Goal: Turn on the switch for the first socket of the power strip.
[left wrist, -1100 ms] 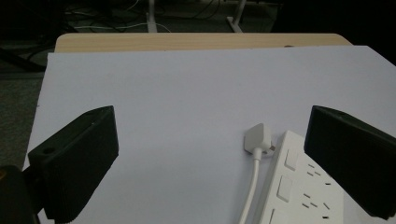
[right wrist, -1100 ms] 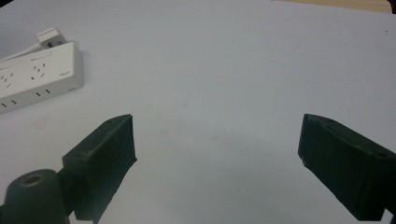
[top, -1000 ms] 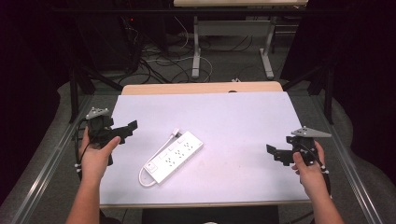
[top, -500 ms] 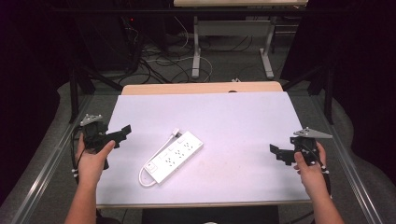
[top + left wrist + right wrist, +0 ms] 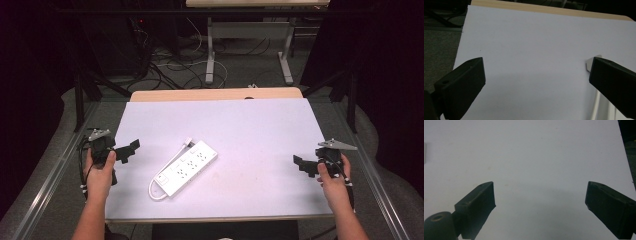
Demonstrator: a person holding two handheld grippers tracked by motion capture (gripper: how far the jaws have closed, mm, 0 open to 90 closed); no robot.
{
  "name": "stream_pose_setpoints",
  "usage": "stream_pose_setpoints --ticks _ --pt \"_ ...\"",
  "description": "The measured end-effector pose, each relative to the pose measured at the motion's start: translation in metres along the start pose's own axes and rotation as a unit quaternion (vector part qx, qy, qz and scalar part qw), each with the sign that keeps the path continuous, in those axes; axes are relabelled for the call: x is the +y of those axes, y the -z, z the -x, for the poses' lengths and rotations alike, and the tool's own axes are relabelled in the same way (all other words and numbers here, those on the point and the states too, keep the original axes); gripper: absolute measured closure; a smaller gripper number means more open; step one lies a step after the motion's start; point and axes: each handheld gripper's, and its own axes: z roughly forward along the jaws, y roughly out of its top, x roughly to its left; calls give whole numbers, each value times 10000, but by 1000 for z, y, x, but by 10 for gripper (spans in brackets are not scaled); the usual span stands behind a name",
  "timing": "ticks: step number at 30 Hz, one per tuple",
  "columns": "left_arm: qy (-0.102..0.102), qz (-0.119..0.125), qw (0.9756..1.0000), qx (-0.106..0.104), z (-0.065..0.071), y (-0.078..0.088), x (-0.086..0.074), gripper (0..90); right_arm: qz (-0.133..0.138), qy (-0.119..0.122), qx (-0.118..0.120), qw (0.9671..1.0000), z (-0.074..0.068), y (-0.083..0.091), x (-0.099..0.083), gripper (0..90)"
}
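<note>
The broad white rectangular surface with its pale wooden far edge filled the middle of the high view. On it, slightly toward seven o'clock from its centre, lay the white plastic power strip, set on a slant with one end toward one o'clock, its thin white cord looping round the end at seven o'clock. The left black two-jaw gripper hovered at nine o'clock over the surface's edge, held in the person's left hand, jaws spread wide with nothing between them, near the strip but apart from it. The right black two-jaw gripper sat at three o'clock, well apart from the strip, held in the right hand, jaws likewise wide and empty.
</note>
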Motion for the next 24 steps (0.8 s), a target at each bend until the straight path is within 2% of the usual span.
stream_pose_setpoints --ticks 9,11,24 --pt "-74 -124 9998 112 -5 -10 -11 5 -88 -54 -69 9999 6 -6 -6 85" --pt "-62 -90 9998 137 -6 -12 -13 5 -119 -88 -91 9998 7 -7 -7 85" --pt "-38 -309 9993 219 -10 -18 -19 5 -209 -148 -118 9996 11 -14 -12 85"
